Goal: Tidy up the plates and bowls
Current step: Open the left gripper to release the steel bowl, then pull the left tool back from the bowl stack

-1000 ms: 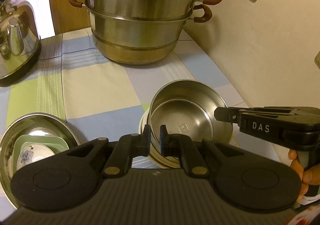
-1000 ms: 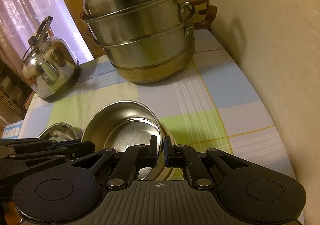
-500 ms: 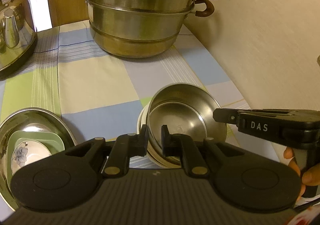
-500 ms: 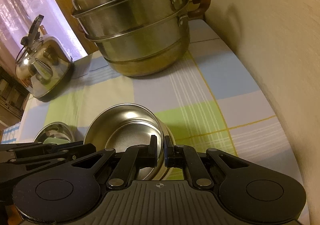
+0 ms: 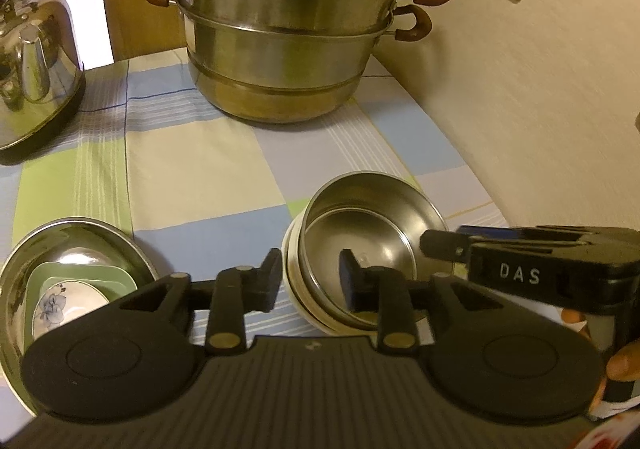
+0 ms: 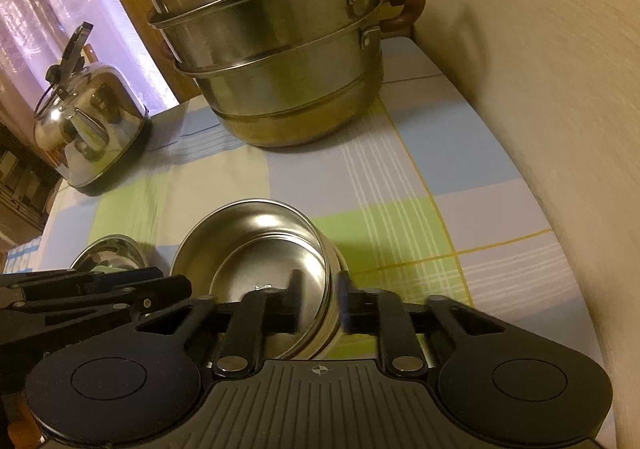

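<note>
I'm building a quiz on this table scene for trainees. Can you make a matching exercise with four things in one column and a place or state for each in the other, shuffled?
Things:
1. kettle
2. steamer pot
3. steel bowl
4. floral dish

Places or states:
A. nested in a white bowl, between open jaws
B. far left on the cloth
C. inside a green dish within a steel basin
D. at the back, below the wall sockets

Pairs: 1-B, 2-D, 3-A, 4-C

both wrist cameras look steeply down from close by, sharing the steel bowl (image 5: 372, 237) (image 6: 260, 245) and steamer pot (image 5: 288, 49) (image 6: 276, 57).
</note>
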Action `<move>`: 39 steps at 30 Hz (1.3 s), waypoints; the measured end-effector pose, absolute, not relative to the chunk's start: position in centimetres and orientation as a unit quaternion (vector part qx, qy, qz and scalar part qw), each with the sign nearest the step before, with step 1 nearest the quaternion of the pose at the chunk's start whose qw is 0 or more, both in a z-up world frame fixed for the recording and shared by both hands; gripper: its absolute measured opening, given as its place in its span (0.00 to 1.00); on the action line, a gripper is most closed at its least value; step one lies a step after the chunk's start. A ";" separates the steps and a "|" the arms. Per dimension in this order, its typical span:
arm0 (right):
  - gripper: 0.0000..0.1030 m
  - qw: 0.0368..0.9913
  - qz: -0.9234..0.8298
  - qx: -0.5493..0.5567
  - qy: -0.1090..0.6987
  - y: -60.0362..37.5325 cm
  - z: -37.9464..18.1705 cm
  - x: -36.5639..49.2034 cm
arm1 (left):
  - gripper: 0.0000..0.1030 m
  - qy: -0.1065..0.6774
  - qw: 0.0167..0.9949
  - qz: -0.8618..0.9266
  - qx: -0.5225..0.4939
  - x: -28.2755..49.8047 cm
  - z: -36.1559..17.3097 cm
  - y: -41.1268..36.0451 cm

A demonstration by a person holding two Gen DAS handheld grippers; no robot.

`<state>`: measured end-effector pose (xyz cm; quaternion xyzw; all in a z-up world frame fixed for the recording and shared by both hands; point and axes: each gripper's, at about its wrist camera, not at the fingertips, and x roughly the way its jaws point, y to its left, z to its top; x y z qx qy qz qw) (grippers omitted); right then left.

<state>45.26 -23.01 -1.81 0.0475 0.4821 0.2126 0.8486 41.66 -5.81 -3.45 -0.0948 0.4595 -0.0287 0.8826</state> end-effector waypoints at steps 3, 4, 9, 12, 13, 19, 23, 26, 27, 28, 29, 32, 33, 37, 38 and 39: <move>0.51 0.853 0.213 0.045 0.473 -23.2 -1.5 44.7 | 0.31 0.456 0.884 -0.026 -0.096 41.3 -3.1 -5.8; 0.51 0.854 0.214 0.044 0.473 -23.2 -1.4 44.5 | 0.33 0.455 0.885 -0.026 -0.096 41.1 -3.0 -5.8; 0.58 0.853 0.217 0.044 0.472 -23.8 -1.0 43.7 | 0.42 0.452 0.887 -0.022 -0.094 40.1 -2.2 -6.1; 0.61 0.855 0.221 0.039 0.468 -24.0 -0.6 42.9 | 0.48 0.450 0.888 -0.018 -0.093 39.3 -1.7 -6.2; 0.61 0.855 0.222 0.039 0.467 -24.1 -0.5 42.7 | 0.54 0.449 0.889 -0.016 -0.092 39.0 -1.4 -6.3; 0.66 0.857 0.227 0.043 0.461 -24.8 0.2 41.0 | 0.59 0.441 0.893 -0.011 -0.090 37.0 -0.2 -6.7; 0.68 0.857 0.232 0.045 0.458 -25.3 0.8 39.5 | 0.63 0.435 0.896 -0.009 -0.090 35.4 0.5 -6.9; 0.69 0.857 0.235 0.047 0.456 -25.7 1.2 38.5 | 0.63 0.433 0.896 -0.007 -0.095 34.0 0.9 -7.1; 0.70 0.857 0.235 0.049 0.456 -25.8 1.3 38.0 | 0.64 0.433 0.896 -0.006 -0.097 33.5 1.0 -7.1; 0.70 0.857 0.236 0.051 0.456 -26.0 1.4 37.7 | 0.64 0.433 0.896 -0.005 -0.099 33.0 1.2 -7.2; 0.70 0.856 0.237 0.053 0.456 -26.2 1.4 37.3 | 0.64 0.434 0.895 -0.004 -0.101 32.5 1.3 -7.2; 0.71 0.854 0.240 0.055 0.459 -26.7 1.6 36.0 | 0.64 0.432 0.896 0.002 -0.104 30.8 1.6 -7.4; 0.71 0.853 0.242 0.055 0.460 -26.9 1.6 35.6 | 0.64 0.432 0.896 0.003 -0.104 30.2 1.6 -7.5; 0.71 0.850 0.248 0.051 0.461 -27.3 1.9 33.9 | 0.64 0.432 0.896 0.013 -0.103 27.8 1.9 -8.0; 0.71 0.850 0.250 0.051 0.461 -27.5 1.9 33.4 | 0.64 0.432 0.896 0.014 -0.103 27.3 1.9 -8.1; 0.71 0.849 0.253 0.050 0.461 -27.6 2.0 32.9 | 0.64 0.431 0.896 0.016 -0.103 26.6 2.0 -8.3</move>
